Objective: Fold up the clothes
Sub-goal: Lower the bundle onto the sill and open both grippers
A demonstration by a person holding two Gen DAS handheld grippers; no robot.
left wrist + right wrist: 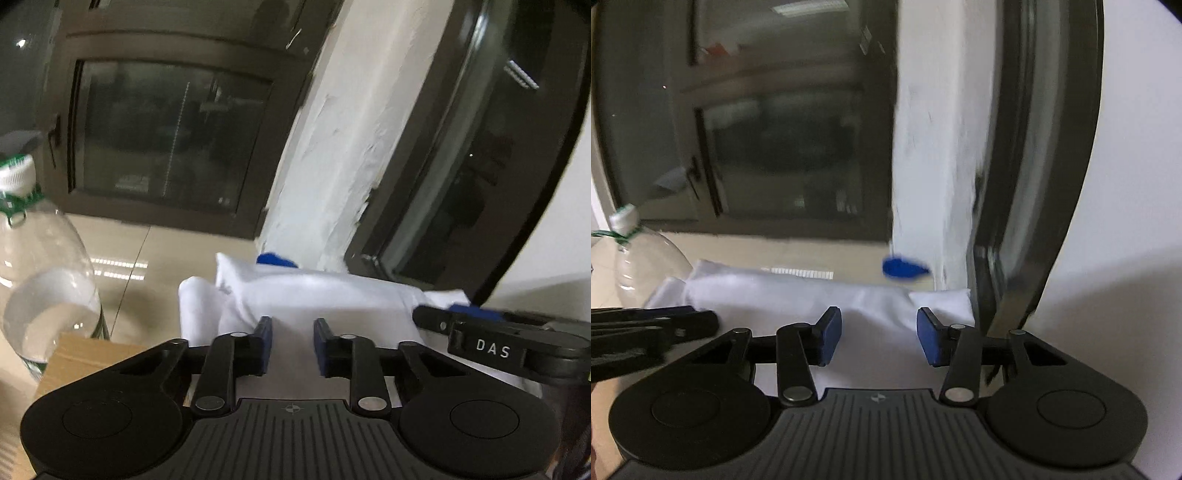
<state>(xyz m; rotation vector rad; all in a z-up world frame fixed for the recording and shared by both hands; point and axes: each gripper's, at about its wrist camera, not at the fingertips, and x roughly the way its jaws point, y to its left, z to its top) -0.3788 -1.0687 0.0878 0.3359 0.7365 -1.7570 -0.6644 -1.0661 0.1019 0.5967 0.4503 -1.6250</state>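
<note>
A white garment (314, 291) lies folded into a long bundle on the pale surface, running left to right across both views (775, 291). My left gripper (293, 325) hovers over its near edge, blue pads apart, with only cloth showing below the gap. My right gripper (879, 321) stands open wider over the bundle's right part, gripping nothing. The right gripper's fingers (432, 319) reach in over the bundle's right end in the left wrist view. The left gripper's fingers (665, 321) enter from the left in the right wrist view.
A clear plastic bottle (44, 277) with a white cap stands left of the garment (639, 266), beside a cardboard box (85, 354). A small blue object (905, 267) lies behind the bundle. Dark window frames (166, 140) and a white pillar (332, 166) close off the far side.
</note>
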